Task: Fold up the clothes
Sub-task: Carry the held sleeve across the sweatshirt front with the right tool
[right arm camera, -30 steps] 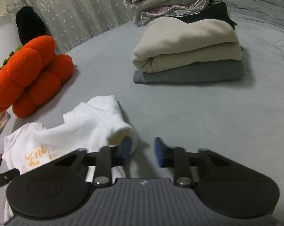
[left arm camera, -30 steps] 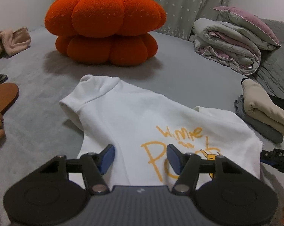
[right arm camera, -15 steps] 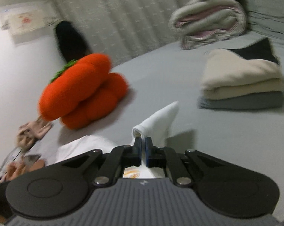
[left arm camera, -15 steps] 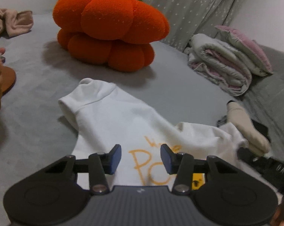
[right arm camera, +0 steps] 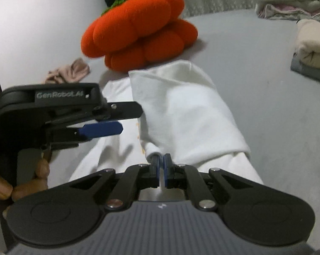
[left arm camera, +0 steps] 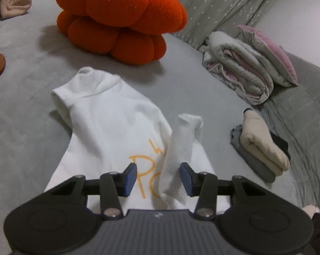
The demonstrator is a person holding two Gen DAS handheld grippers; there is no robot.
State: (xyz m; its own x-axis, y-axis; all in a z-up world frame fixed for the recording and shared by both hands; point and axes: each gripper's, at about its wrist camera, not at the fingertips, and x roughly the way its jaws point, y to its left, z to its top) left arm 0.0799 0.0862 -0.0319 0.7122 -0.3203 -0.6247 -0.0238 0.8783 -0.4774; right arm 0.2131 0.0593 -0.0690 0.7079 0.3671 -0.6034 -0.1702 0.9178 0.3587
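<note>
Just in front of the orange pumpkin cushion (left arm camera: pixel 119 14), on the grey bed (left arm camera: pixel 21 127), lies the white sweatshirt (left arm camera: pixel 109 127), chest print up. Fold is only begun.

My right gripper (right arm camera: pixel 161 165) is clenched on the cuff of the right sleeve (right arm camera: pixel 181 110) and has it carried across the body of the shirt, toward the side where the left gripper (left arm camera: pixel 157 177) waits. From the left wrist view that sleeve (left arm camera: pixel 179 148) stands draped over the print, not yet laid flat.

Left gripper: jaws have just been closing but are released, nothing pinched; the sleeve cloth hangs in the gap between them without either pad pressing it.

Far sleeve, on the cushion side, is untouched and sticks out.

Done already, by my reading: a folded stack (left arm camera: pixel 261 146) of beige and grey pieces, well off to the right of the cushion.

Left to do: set this sleeve down, bring the other in, fold the body, stack it. Early stage for this garment.
</note>
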